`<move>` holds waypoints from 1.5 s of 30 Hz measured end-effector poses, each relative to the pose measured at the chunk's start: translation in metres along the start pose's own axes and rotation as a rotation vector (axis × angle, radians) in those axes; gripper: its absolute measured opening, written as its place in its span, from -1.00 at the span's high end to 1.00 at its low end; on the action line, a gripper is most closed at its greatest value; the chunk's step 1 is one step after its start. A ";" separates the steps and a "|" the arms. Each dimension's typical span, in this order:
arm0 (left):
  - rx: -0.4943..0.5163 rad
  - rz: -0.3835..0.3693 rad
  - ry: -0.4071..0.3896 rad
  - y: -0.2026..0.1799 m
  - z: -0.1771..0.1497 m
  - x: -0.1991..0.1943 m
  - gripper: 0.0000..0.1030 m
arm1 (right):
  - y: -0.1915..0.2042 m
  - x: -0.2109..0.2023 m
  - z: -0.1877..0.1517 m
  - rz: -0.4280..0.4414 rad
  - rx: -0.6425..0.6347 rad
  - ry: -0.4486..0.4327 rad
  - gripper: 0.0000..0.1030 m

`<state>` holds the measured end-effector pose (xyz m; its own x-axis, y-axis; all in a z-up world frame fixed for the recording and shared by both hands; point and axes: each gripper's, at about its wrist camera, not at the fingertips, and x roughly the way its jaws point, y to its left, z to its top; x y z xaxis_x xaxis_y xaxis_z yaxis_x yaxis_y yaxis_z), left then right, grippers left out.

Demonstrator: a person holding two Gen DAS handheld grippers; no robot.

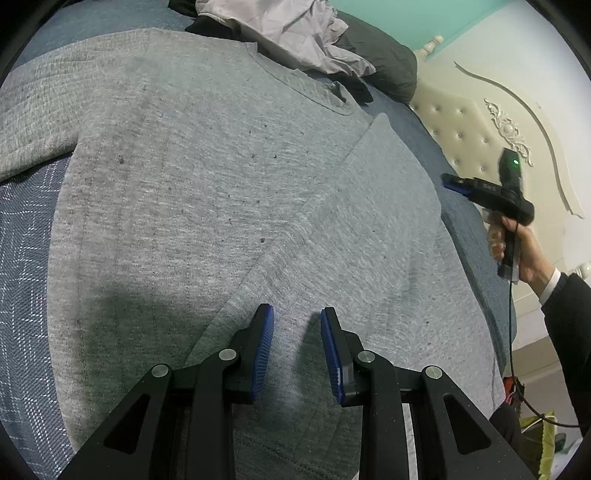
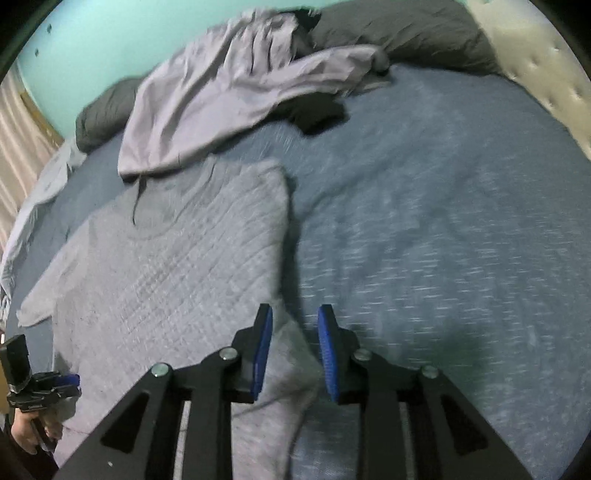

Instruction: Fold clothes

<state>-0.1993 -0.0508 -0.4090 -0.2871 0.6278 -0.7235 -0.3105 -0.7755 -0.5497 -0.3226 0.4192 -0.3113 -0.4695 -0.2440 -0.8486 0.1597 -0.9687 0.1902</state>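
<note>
The grey sweater [image 1: 207, 192] lies flat on the blue bed [image 2: 443, 229], one sleeve folded across its body. The left gripper [image 1: 297, 350] hovers over that sleeve, jaws spread, pinching nothing. At three o'clock the right gripper [image 2: 295, 350] has its jaws parted, a loose fold of the sweater's edge between them. Beyond that edge, bare bed runs rightward.

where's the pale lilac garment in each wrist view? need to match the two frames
Left wrist: lilac garment at top centre, crumpled beyond the grey sweater's collar, partly over a dark pillow.
Right wrist: lilac garment at upper left of centre, spread wide, its lower edge overlapping the sweater's collar.
Shared landmark: the grey sweater lying on the blue bedspread; the garment sits just past its neckline in both.
</note>
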 end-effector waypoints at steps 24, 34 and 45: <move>-0.016 -0.044 0.011 0.010 0.001 -0.003 0.40 | 0.035 0.068 0.104 -0.088 0.035 -0.012 0.38; 0.002 -0.049 0.018 0.007 0.001 -0.004 0.27 | 0.053 0.103 0.114 -0.201 -0.092 0.006 0.82; 0.005 -0.055 0.013 0.005 0.000 -0.008 0.26 | 0.028 0.105 0.130 -0.178 0.001 -0.035 0.89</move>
<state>-0.1982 -0.0599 -0.4062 -0.2575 0.6686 -0.6976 -0.3299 -0.7394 -0.5869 -0.4802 0.3609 -0.3306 -0.5201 -0.0701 -0.8512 0.0704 -0.9968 0.0391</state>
